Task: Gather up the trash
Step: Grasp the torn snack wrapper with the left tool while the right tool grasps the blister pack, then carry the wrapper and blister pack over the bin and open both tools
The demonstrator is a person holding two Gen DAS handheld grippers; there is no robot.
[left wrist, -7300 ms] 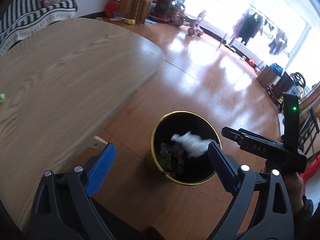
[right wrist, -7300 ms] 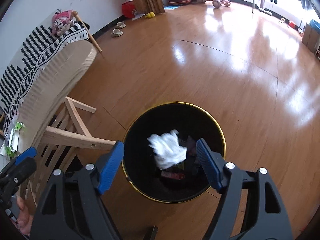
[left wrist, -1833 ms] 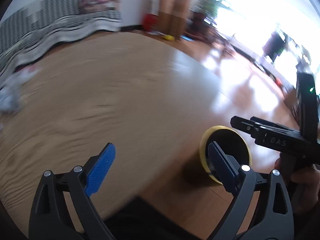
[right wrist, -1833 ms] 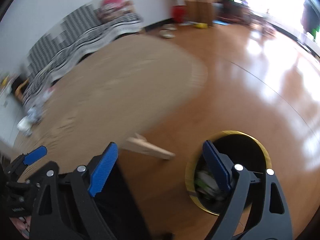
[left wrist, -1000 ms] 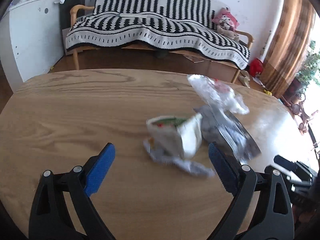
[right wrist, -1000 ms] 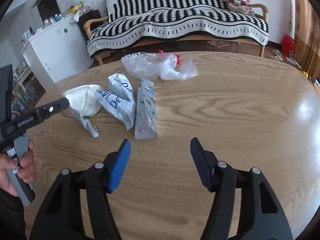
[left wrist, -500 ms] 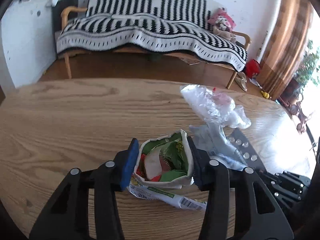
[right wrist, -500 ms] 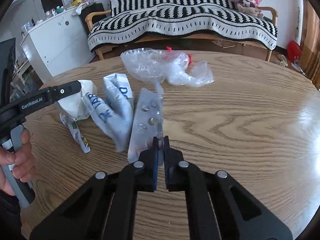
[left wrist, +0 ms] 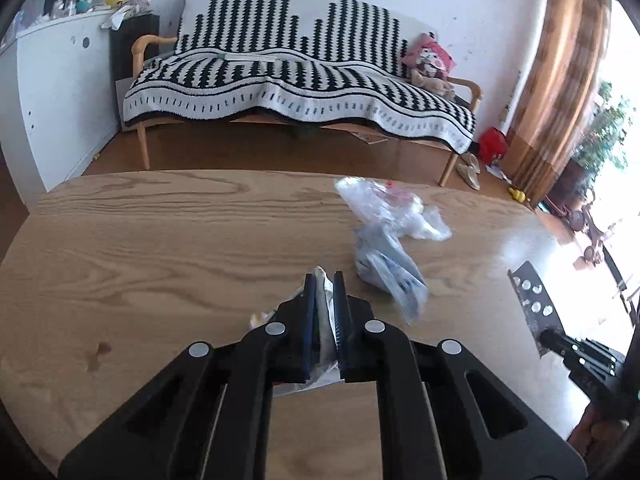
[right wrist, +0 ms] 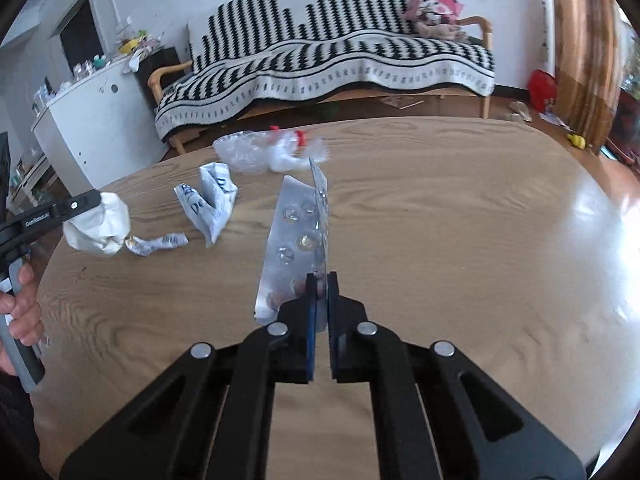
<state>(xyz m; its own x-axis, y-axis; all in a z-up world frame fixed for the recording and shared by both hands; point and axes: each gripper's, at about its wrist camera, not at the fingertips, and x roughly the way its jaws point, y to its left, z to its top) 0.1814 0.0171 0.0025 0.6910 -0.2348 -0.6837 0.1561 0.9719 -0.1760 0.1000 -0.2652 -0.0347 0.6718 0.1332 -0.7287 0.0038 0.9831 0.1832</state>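
Observation:
My left gripper (left wrist: 322,280) is shut on a crumpled white snack bag (left wrist: 325,300), squeezed flat between the blue pads and held above the wooden table (left wrist: 160,248). In the right wrist view the same bag (right wrist: 98,226) hangs from the left gripper (right wrist: 94,200) at the far left. My right gripper (right wrist: 319,280) is shut on the near end of a silver blister pack (right wrist: 294,236), which stands tilted up off the table (right wrist: 480,240). That pack (left wrist: 534,308) also shows at the right of the left wrist view.
On the table lie a crumpled blue-and-white packet (right wrist: 214,204), a clear plastic bag (right wrist: 260,152) and a twisted wrapper strip (right wrist: 158,243). A striped sofa (left wrist: 300,80) stands behind the table and a white cabinet (right wrist: 92,120) at the left. A hand (right wrist: 20,312) grips the left tool.
The left jaws have closed fully on the snack bag and lifted it off the table. The right gripper, shut on the blister pack, has raised it and drawn it back.

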